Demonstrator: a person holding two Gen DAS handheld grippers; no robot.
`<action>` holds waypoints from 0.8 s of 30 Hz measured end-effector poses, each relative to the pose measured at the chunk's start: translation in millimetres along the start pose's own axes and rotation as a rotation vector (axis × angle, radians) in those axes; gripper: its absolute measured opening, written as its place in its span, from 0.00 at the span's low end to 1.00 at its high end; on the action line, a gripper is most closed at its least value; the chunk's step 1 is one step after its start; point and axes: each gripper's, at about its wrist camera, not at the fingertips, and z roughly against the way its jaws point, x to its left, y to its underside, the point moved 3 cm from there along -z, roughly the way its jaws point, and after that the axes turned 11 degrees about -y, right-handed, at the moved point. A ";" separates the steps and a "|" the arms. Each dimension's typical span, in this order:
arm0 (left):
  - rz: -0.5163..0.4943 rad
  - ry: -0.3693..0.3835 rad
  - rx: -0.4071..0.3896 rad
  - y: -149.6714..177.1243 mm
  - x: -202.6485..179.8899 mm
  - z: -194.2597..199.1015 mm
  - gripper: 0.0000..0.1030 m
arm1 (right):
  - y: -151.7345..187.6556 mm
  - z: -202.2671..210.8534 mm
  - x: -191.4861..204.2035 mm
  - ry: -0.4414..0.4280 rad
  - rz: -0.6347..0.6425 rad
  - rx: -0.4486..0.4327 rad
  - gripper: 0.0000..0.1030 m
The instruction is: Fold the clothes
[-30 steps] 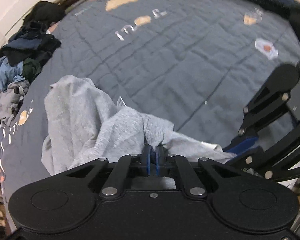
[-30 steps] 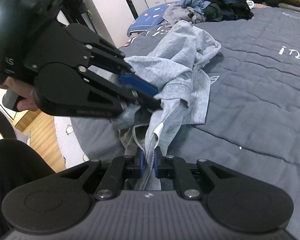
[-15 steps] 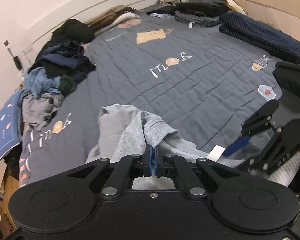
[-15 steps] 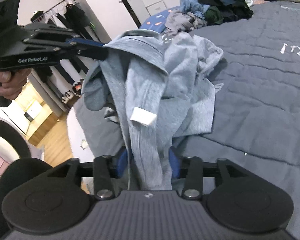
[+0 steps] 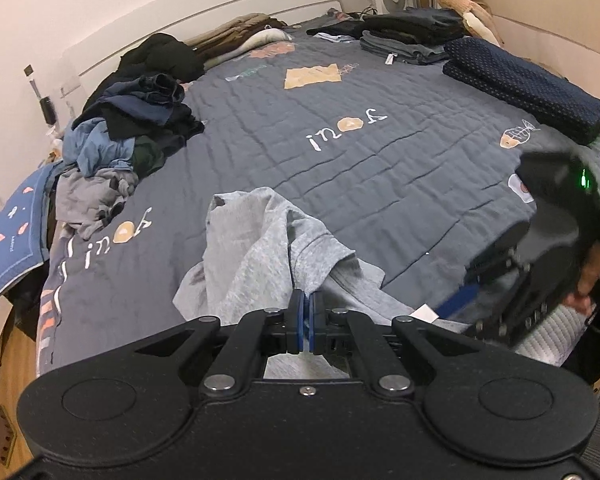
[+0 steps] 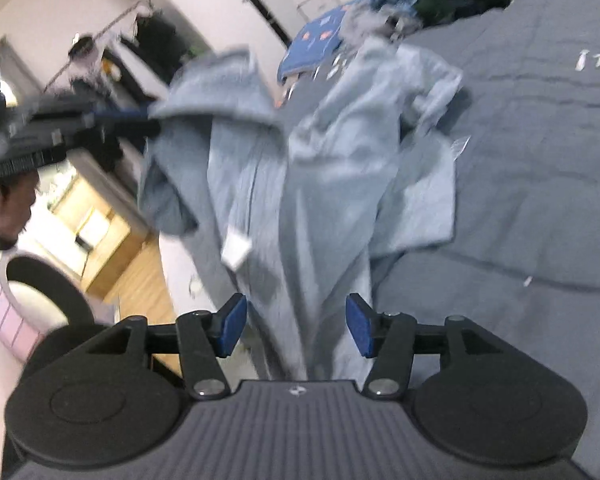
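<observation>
Slip risk: left gripper [image 5: 307, 322] clamped on bunched grey shirt [image 5: 260, 248] lifted off bed quilt [image 5: 380, 168], right gripper [image 6: 296, 326] spread wide with fabric loose between pads, so single pinch may drop or tangle it.

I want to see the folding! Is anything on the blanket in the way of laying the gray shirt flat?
Nothing visible. The quilt beyond the gray shirt is bare; the messy clothes pile and folded stacks sit along its edges.
</observation>
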 end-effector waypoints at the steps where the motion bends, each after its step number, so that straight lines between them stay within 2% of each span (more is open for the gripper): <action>1: 0.000 -0.002 0.000 0.6 1.2 1.5 0.02 | 3.3 -4.7 0.5 0.001 -0.002 0.014 0.52; 3: -0.002 -0.007 0.000 1.9 3.6 4.5 0.02 | 8.8 -9.3 2.1 0.016 0.009 0.021 0.47; 4: -0.004 -0.011 0.002 2.9 5.5 6.3 0.02 | 10.5 -10.7 2.5 0.034 0.017 0.024 0.34; 5: -0.005 -0.015 0.004 4.0 6.7 8.2 0.02 | 10.8 -10.3 1.7 0.048 0.016 0.021 0.13; 6: -0.007 -0.019 0.006 5.1 8.1 10.2 0.02 | 9.5 -8.1 -0.3 0.057 0.006 0.013 0.07; 10: 0.005 -0.043 0.004 11.1 19.5 20.1 0.02 | -2.4 13.4 -1.3 0.024 -0.041 -0.064 0.06; 14: 0.022 -0.056 -0.004 17.4 25.6 29.8 0.02 | -18.3 44.5 8.9 0.017 -0.017 -0.172 0.06; 18: 0.031 -0.062 -0.042 13.3 25.3 43.2 0.02 | -37.6 69.7 29.3 0.090 0.062 -0.265 0.05; 24: 0.050 -0.068 -0.161 -14.0 31.3 78.1 0.02 | -71.4 104.5 72.3 0.210 0.210 -0.367 0.05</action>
